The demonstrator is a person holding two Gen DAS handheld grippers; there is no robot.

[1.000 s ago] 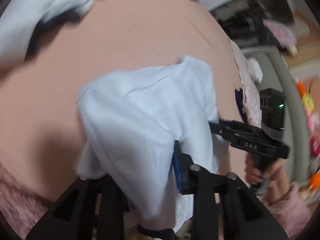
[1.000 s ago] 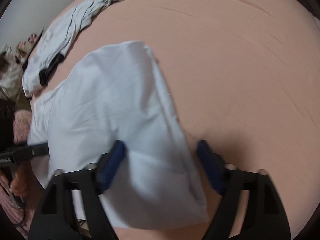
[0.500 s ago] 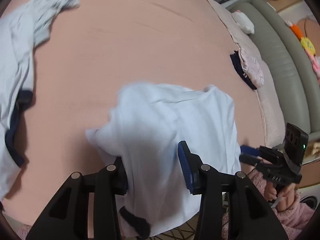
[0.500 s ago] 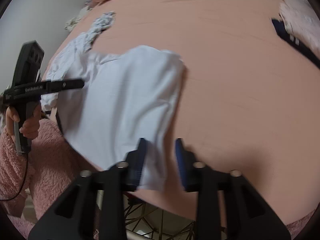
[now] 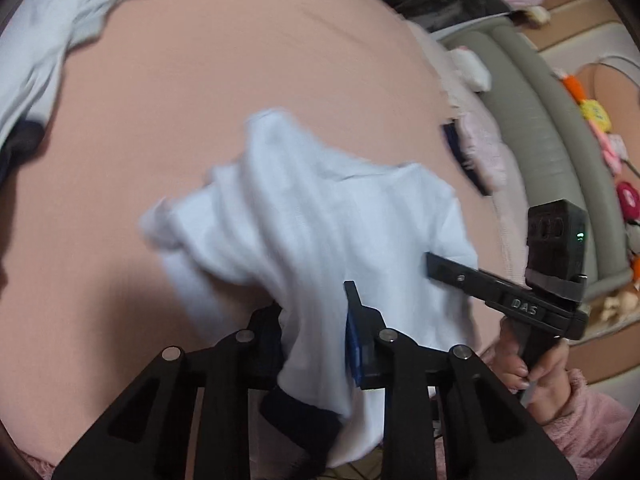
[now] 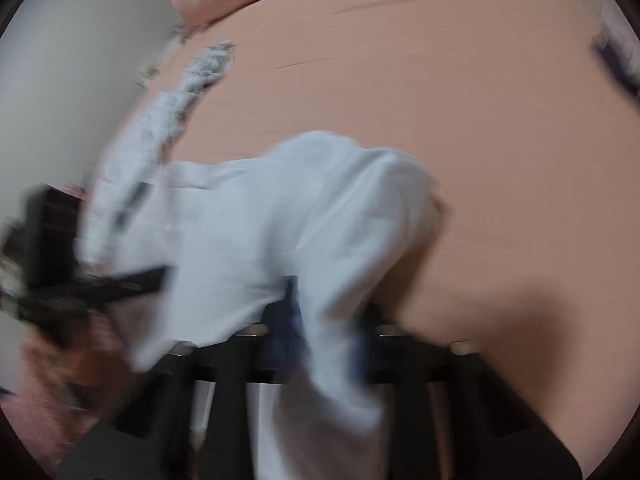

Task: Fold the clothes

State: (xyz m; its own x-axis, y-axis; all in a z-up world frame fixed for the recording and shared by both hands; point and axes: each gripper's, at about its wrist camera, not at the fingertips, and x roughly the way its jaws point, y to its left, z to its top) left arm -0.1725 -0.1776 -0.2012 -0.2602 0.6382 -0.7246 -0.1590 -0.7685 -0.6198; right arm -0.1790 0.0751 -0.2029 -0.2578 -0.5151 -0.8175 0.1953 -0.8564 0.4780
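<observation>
Both my left gripper and right gripper have just closed on the white shirt. Bunched cloth could slip free, spoiling the fold on the bed.

Shirt: pale thin cloth, matt, softly creased. Bedsheet: peach fabric, smooth, matt. Sleeve: pink fleece, fuzzy. Left gripper: matt black plastic, shiny metal pins.

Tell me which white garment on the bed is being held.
The near white garment, pinched by both hand-held grippers, left and right. The other lies untouched at the far left with a dark cuff.
</observation>
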